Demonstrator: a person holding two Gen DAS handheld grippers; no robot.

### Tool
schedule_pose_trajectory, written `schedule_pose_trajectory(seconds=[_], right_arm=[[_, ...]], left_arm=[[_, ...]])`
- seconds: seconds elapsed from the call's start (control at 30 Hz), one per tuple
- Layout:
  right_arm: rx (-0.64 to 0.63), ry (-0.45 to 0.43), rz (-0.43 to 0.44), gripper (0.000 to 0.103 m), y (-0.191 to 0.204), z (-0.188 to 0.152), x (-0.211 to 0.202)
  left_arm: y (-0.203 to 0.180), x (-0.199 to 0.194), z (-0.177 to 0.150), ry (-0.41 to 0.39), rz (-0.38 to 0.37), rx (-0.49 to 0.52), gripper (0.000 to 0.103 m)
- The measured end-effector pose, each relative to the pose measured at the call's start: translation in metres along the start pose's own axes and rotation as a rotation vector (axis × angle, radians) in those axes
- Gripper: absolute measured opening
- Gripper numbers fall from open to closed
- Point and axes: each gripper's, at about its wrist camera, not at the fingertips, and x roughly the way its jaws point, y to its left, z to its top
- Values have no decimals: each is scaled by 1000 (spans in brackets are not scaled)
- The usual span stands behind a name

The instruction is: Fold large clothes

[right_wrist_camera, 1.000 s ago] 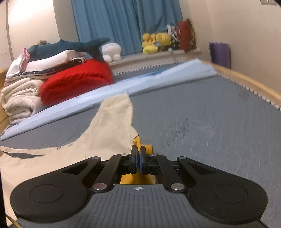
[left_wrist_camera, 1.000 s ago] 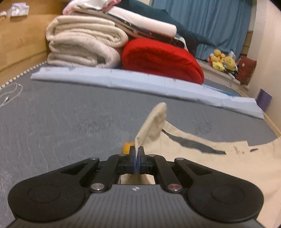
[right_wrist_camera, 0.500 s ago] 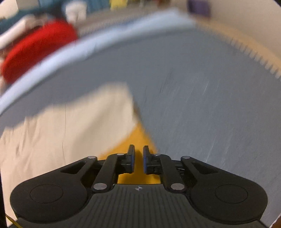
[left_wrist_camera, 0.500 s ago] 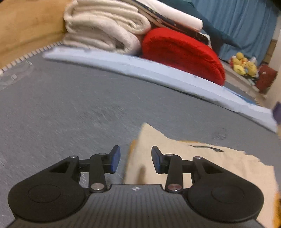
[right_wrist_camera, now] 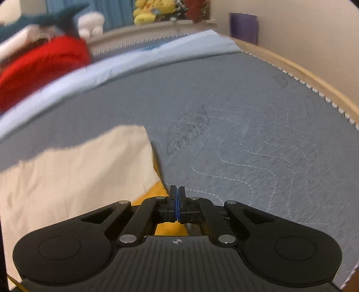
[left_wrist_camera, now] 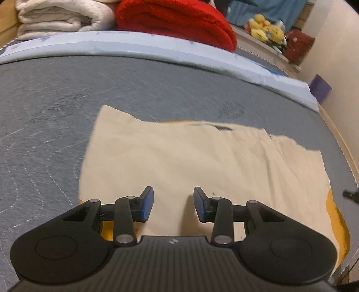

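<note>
Both grippers were off the cream garment (left_wrist_camera: 190, 161), which lay flat on the grey quilt (left_wrist_camera: 44, 112), yellow lining peeking out near its edges. Left gripper (left_wrist_camera: 174, 203) hovered wide open over it, holding nothing. Right gripper (right_wrist_camera: 177, 203) sat pinched closed and empty beside its right edge, probably between folds.

I see lots of bare grey mat (right_wrist_camera: 258, 134) on the right side, w/ room to pass. The cream cloth (left_wrist_camera: 190, 157) lies flat, so I can go over it. At the far edge a pale blue sheet (left_wrist_camera: 134, 48), red blanket (left_wrist_camera: 175, 20) & white blankets (left_wrist_camera: 62, 18) block the way. A wood rim (right_wrist_camera: 303, 74) shuts the right side.
</note>
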Motion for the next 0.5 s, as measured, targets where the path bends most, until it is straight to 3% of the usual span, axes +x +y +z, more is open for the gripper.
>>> schedule_pose_trajectory(seconds=[0.1, 0.2, 0.3, 0.43, 0.5], right_arm=[[-21, 31, 112, 2, 5, -2, 2], [-114, 139, 158, 11, 15, -12, 11], [-153, 251, 120, 13, 18, -25, 26], [-180, 250, 38, 13, 12, -27, 32], [-177, 244, -11, 13, 6, -26, 31]], left_arm=[[-3, 12, -6, 24, 45, 40, 44], [11, 34, -7, 64, 152, 32, 44], [28, 47, -6, 52, 237, -27, 44], [38, 41, -4, 15, 354, -74, 43], [27, 30, 1, -29, 346, -37, 43]])
